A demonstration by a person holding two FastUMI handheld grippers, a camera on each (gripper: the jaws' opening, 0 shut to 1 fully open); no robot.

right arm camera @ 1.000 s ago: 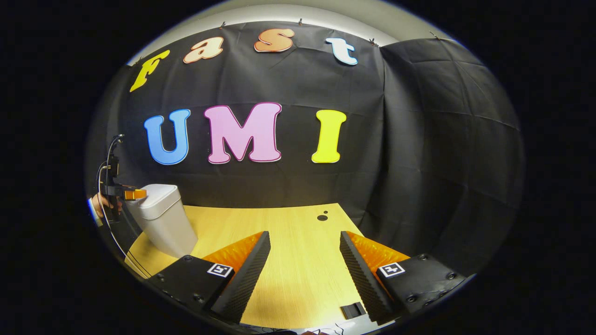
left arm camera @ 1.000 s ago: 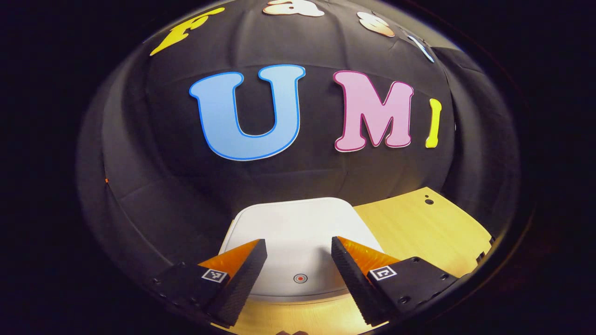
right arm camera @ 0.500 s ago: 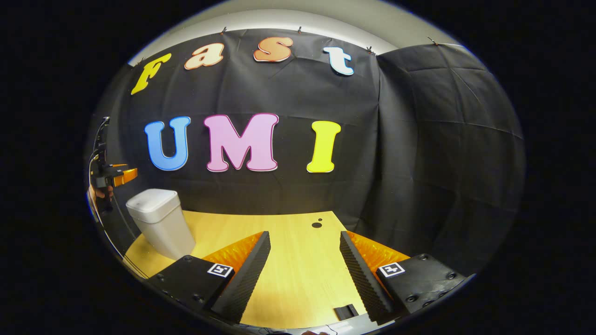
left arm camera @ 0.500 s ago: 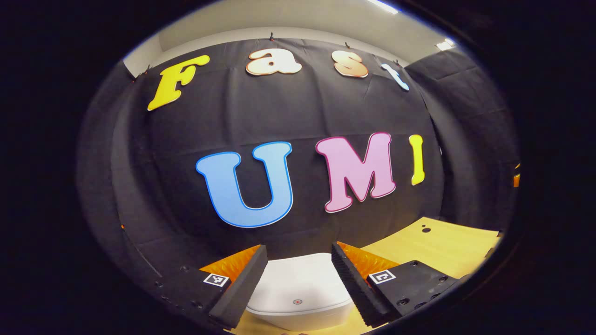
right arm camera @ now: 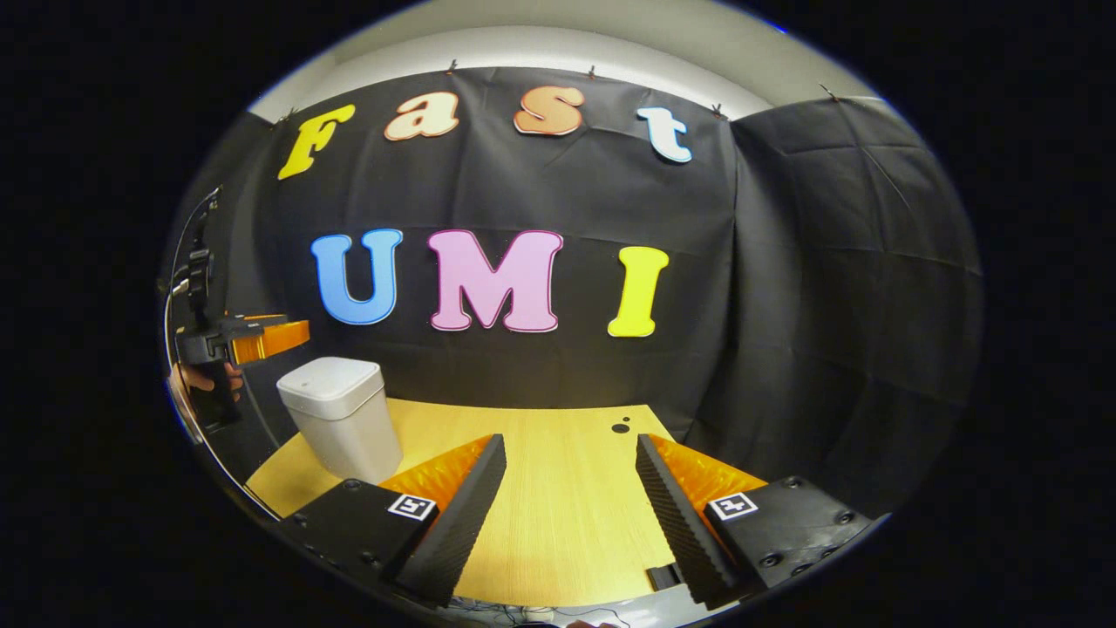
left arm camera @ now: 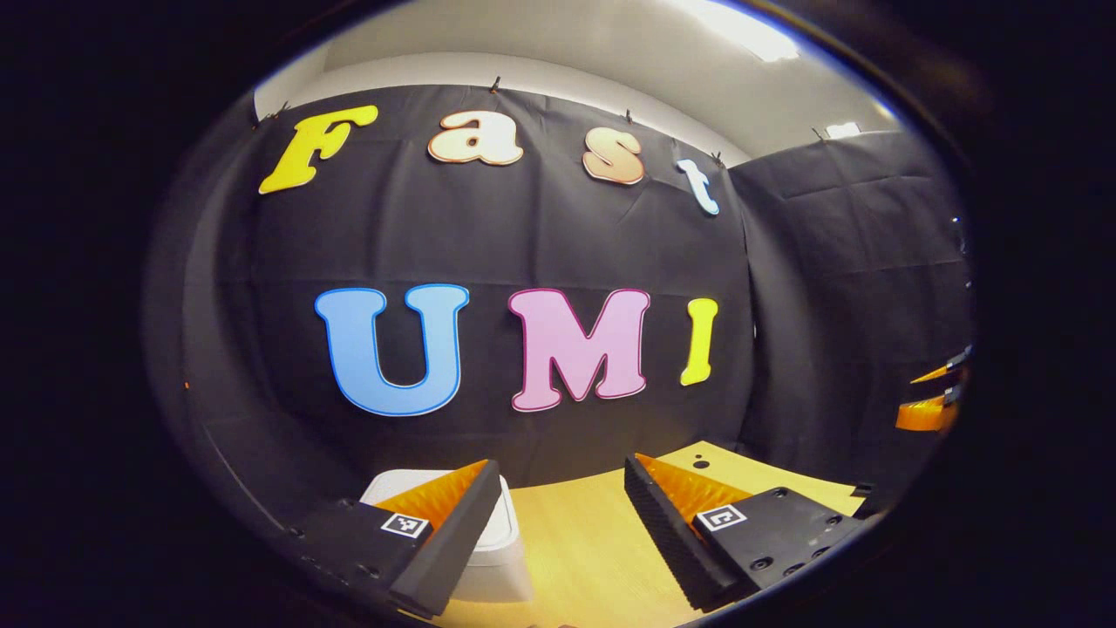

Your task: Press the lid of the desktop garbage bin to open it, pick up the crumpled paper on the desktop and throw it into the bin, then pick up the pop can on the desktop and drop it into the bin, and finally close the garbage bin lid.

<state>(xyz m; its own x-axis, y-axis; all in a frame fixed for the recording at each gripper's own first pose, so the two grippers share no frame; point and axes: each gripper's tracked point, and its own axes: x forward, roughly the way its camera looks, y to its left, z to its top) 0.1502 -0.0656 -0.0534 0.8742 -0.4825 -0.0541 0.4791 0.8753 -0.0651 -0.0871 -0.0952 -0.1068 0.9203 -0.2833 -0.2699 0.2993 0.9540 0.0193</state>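
Observation:
The white desktop bin [right arm camera: 340, 419] stands at the left end of the wooden table [right arm camera: 558, 506] with its lid down flat. In the left gripper view the bin [left arm camera: 506, 545] sits low, partly hidden behind my left finger. My left gripper [left arm camera: 560, 467] is open with nothing between its fingers, raised above and behind the bin. In the right gripper view that left gripper [right arm camera: 292, 336] hangs in the air just left of the bin top, held by a hand [right arm camera: 205, 379]. My right gripper [right arm camera: 571, 443] is open over the table, holding nothing.
Black cloth walls close the table at the back and right. Two small dark holes [right arm camera: 621, 427] mark the far table edge. A small black part [right arm camera: 663, 576] lies at the near edge. The right gripper [left arm camera: 928, 410] appears at the far right of the left gripper view.
My left gripper has lifted off the bin lid and drawn back, so the bin has dropped low and left in its view. The right gripper has barely moved.

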